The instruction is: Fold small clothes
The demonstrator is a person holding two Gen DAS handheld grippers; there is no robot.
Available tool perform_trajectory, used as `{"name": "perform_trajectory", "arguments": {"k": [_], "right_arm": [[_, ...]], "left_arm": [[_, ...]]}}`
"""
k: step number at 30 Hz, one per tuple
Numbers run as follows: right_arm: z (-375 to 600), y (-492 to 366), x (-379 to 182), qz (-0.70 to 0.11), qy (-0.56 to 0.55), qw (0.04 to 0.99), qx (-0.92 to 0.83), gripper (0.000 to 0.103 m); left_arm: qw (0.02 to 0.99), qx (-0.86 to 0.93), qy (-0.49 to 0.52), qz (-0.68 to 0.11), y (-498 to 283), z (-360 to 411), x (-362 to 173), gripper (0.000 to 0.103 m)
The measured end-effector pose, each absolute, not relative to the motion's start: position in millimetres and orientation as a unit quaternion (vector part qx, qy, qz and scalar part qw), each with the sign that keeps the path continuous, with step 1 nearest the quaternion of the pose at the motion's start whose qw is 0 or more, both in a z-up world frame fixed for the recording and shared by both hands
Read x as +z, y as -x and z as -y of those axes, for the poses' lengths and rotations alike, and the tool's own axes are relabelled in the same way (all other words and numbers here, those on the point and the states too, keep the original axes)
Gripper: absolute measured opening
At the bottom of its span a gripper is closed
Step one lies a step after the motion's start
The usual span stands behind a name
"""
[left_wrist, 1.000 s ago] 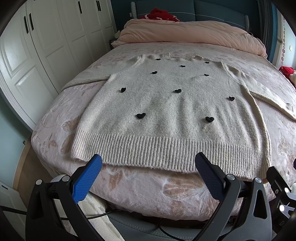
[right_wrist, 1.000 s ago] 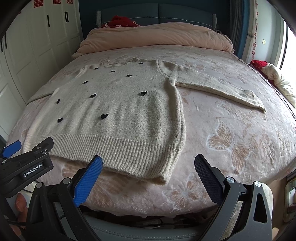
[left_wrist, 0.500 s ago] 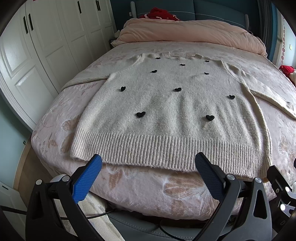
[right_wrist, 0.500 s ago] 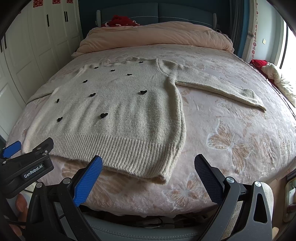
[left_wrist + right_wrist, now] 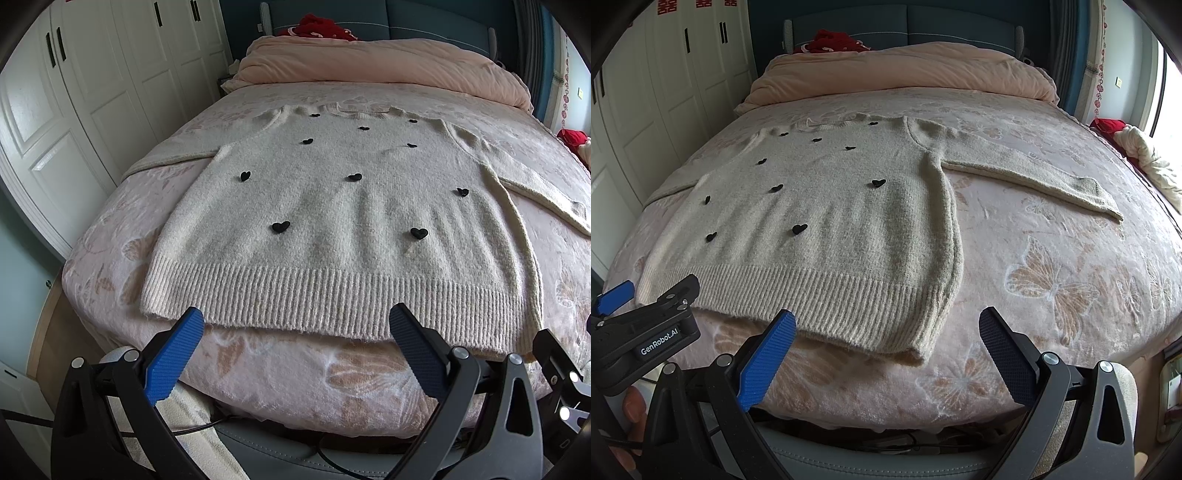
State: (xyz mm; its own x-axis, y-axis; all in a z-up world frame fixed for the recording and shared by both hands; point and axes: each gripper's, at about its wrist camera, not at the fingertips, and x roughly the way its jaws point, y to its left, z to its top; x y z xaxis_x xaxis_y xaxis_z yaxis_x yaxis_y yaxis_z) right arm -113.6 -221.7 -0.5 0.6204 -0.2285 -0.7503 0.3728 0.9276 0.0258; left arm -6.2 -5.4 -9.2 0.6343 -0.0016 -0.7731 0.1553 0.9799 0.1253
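A cream knitted sweater (image 5: 343, 221) with small black hearts lies flat, front up, on the bed, its ribbed hem (image 5: 332, 299) toward me and both sleeves spread sideways. Its right sleeve (image 5: 1027, 173) stretches across the pink cover. My left gripper (image 5: 295, 325) hangs open just short of the hem's middle, holding nothing. My right gripper (image 5: 886, 328) is open too, over the hem's right corner (image 5: 916, 354), with nothing between its fingers. The left gripper's body (image 5: 646, 336) shows at the left edge of the right wrist view.
The bed (image 5: 1071, 277) has a pink butterfly cover, with a folded peach duvet (image 5: 384, 62) at the headboard and red fabric (image 5: 321, 27) behind it. White wardrobe doors (image 5: 74, 96) line the left side. Crumpled cloth (image 5: 1145, 158) lies at the bed's right edge.
Both grippers have risen and edged slightly toward the bed, so the sweater's hem sits a little lower in both views. Both stay open and the sweater has not moved.
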Motion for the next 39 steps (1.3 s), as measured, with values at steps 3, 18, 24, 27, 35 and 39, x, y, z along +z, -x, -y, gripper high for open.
{"name": "perform_trajectory", "arguments": {"k": [3, 18, 24, 27, 35, 39], "right_arm": [[221.7, 113.6, -0.5, -0.402, -0.09, 0.895, -0.168, 0.098], [220.5, 113.5, -2.2, -0.404, -0.091, 0.895, -0.166, 0.098], [220.3, 113.6, -3.5, -0.404, -0.092, 0.895, -0.166, 0.098], [219.5, 113.3, -4.6, -0.406, -0.092, 0.894, -0.165, 0.098], [241.0, 112.9, -8.4, -0.4, -0.126, 0.897, -0.136, 0.098], [299.5, 115.1, -8.6, -0.375, -0.184, 0.897, -0.147, 0.098]], "left_arm": [[0.899, -0.044, -0.091, -0.426, 7.1, 5.4, -10.6, 0.098], [0.899, -0.043, -0.092, -0.427, 7.4, 6.3, -11.5, 0.098], [0.898, -0.043, -0.093, -0.427, 7.6, 6.5, -12.2, 0.098], [0.898, -0.043, -0.094, -0.429, 8.0, 6.8, -13.5, 0.098], [0.898, -0.048, -0.072, -0.432, 4.6, 0.3, -12.0, 0.098], [0.898, -0.056, -0.041, -0.435, -7.0, -7.2, -5.4, 0.098]]}}
